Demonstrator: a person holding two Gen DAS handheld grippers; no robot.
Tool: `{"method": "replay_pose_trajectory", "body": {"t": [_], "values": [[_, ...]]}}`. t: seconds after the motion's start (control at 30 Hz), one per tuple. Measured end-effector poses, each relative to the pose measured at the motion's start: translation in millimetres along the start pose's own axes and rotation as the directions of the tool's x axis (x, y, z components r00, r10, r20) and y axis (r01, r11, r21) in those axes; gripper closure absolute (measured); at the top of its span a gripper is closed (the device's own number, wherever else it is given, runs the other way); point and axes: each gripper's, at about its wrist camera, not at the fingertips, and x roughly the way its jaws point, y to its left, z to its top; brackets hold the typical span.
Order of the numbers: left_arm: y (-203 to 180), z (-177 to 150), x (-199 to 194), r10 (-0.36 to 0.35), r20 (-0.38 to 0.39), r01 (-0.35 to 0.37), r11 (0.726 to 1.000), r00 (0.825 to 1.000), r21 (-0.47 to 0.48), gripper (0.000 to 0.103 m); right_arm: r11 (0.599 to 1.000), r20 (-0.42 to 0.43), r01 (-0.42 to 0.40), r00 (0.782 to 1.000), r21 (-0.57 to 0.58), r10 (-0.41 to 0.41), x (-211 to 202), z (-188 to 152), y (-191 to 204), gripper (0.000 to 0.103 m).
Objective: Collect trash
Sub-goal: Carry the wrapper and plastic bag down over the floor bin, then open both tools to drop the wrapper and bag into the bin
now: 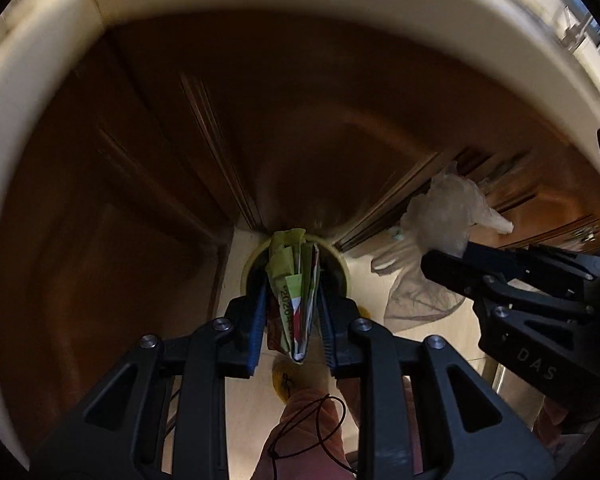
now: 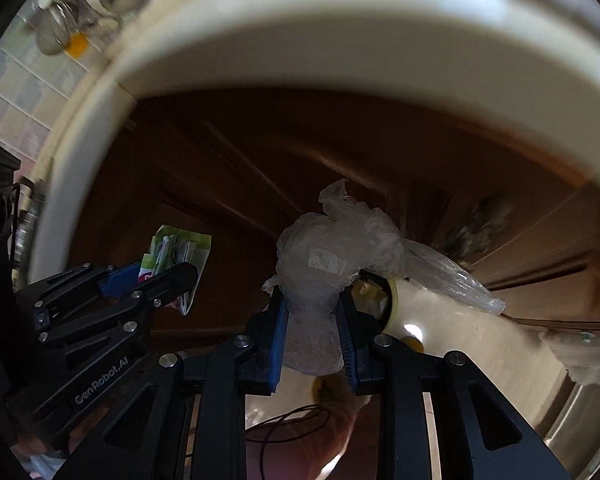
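In the left wrist view, a cream bench edge (image 1: pixel 28 128) curves across the top and down the left side, with dark brown cabinet doors (image 1: pixel 112 184) below it. At lower centre the left claw (image 1: pixel 293 300) is clamped on a folded green and white printed wrapper (image 1: pixel 296 280), its blue pads pressing both sides. Just beyond the wrapper's tip sits a pale yellow round rim (image 1: pixel 256 258) on the light floor (image 1: pixel 364 276); what it belongs to cannot be told. At the right, the right claw (image 1: pixel 446 252) reaches in from the frame edge, closed on a crumpled clear plastic bag (image 1: pixel 444 212).

In the right wrist view, the left claw (image 2: pixel 160 276) sits at the left with the wrapper (image 2: pixel 180 246) sticking out above it. At centre the right claw (image 2: pixel 312 316) grips the plastic bag (image 2: pixel 332 248), whose loose tail trails to the right. The two pieces of trash are held well apart, both in front of the cabinet doors (image 2: pixel 228 184).
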Motion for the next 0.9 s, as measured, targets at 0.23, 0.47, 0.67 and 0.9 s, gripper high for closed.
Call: {"method": "replay_pose_trajectory", "body": {"t": [0.23, 0.47, 0.67, 0.9], "values": [[18.9, -14.3, 93.8, -0.041, -0.073, 0.038, 0.998, 0.996, -0.045, 0.079, 1.0, -0.078, -0.009, 0.997, 0.003, 0.01, 96.0, -23.0, -27.2, 0.08], [36.3, -21.4, 170.4, 0.018, -0.151, -0.026, 0.998, 0.988, -0.049, 0.044, 1.0, -0.186, -0.015, 0.982, -0.004, 0.014, 180.0, -43.2, -48.0, 0.069], [53.2, -30.4, 198.8, -0.001, -0.217, -0.016, 0.997, 0.976, -0.076, 0.029, 1.0, -0.183, 0.017, 0.983, 0.023, -0.012, 204.0, -49.5, -64.6, 0.041], [55.2, -36.9, 196.7, -0.013, -0.234, -0.005, 0.997, 0.972, -0.076, 0.022, 0.999, -0.176, 0.038, 0.984, 0.032, -0.032, 199.9, -37.1, -50.5, 0.037]]}}
